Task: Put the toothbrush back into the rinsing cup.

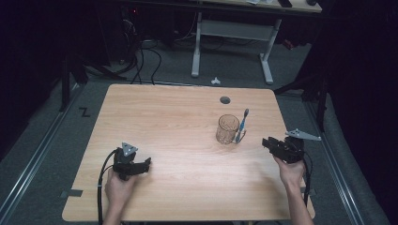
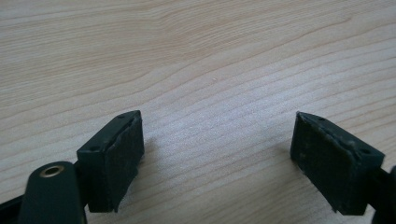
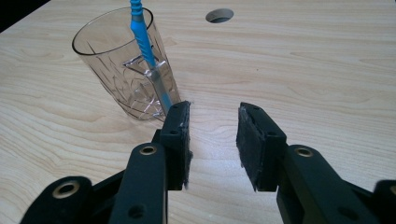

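Observation:
A clear faceted glass (image 1: pixel 227 129) (image 3: pixel 122 65) stands upright right of the table's middle. A blue toothbrush (image 1: pixel 242 124) (image 3: pixel 143 39) leans on the side of the glass that faces my right gripper, its clear lower end on the tabletop; it looks to be outside the glass. My right gripper (image 1: pixel 267 143) (image 3: pixel 212 116) is open and holds nothing, a short way right of the glass, with its left fingertip (image 3: pixel 180 114) close to the brush's foot. My left gripper (image 1: pixel 146 164) (image 2: pixel 217 135) rests low over bare wood at the front left, wide open and holding nothing.
The light wooden table (image 1: pixel 164 117) has a round cable hole (image 1: pixel 225 100) (image 3: pixel 219 15) behind the glass. Beyond the far edge are a white-legged desk (image 1: pixel 232 30), floor cables and a small white object (image 1: pixel 215 80). Dark floor and rails flank both sides.

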A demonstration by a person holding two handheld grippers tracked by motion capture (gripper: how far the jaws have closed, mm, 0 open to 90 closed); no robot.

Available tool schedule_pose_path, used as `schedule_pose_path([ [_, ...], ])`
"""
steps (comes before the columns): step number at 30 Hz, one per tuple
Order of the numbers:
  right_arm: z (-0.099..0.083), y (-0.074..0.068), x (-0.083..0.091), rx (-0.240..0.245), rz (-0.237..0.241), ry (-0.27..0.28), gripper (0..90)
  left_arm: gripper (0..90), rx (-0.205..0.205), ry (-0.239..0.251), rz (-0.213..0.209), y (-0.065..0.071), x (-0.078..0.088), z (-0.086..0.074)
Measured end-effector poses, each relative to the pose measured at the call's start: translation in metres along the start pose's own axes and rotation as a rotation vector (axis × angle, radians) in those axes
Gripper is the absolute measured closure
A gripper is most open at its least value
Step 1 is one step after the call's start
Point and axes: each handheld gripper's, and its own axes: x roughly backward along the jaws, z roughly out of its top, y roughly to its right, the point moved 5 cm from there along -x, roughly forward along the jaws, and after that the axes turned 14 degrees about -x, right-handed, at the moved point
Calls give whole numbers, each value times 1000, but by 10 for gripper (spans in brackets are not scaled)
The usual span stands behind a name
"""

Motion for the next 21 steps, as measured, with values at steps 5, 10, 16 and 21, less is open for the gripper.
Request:
schedule_pose_path([
  [5, -4, 2, -2, -11, 3, -4, 646, 180, 0, 0, 0, 0, 0, 0],
  [10, -8, 4, -3, -23, 6, -5, 646, 180, 0, 0, 0, 0, 0, 0],
  [16, -13, 6, -6, -32, 12, -10, 646, 180, 0, 0, 0, 0, 0, 0],
  [21, -16, 2, -9, -12, 4, -23, 646, 180, 1, 0, 0, 0, 0, 0],
])
